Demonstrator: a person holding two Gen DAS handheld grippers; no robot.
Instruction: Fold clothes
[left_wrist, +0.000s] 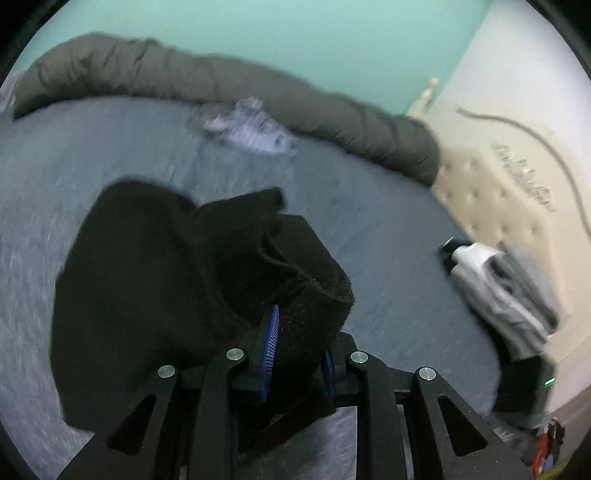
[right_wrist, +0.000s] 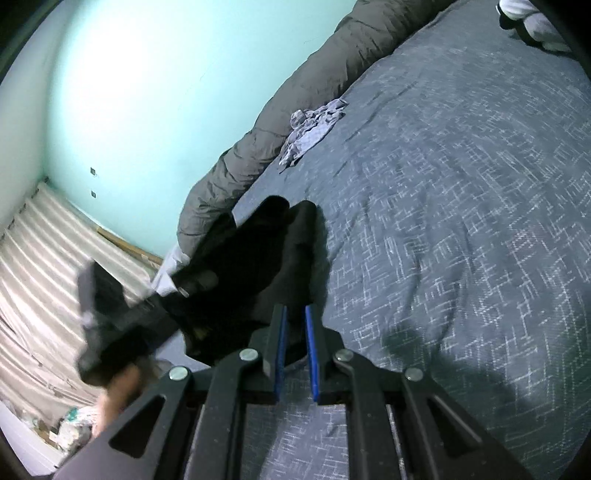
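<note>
A black garment (left_wrist: 166, 266) hangs bunched over the blue-grey bed cover (left_wrist: 369, 206). My left gripper (left_wrist: 303, 325) is shut on a thick fold of it, and the cloth hides most of the right blue pad. In the right wrist view the same black garment (right_wrist: 258, 266) stretches from my right gripper (right_wrist: 295, 310) up to the blurred left gripper (right_wrist: 96, 317), which a hand (right_wrist: 118, 391) holds. The right gripper's blue pads stand close together, with an edge of the black cloth between their tips.
A rolled grey duvet (left_wrist: 221, 81) lies along the far edge of the bed, against a teal wall. A light patterned garment (left_wrist: 251, 129) sits beside it. Grey and white clothes (left_wrist: 502, 291) lie by the beige headboard (left_wrist: 491, 184). Left of the bed is a striped surface (right_wrist: 44, 280).
</note>
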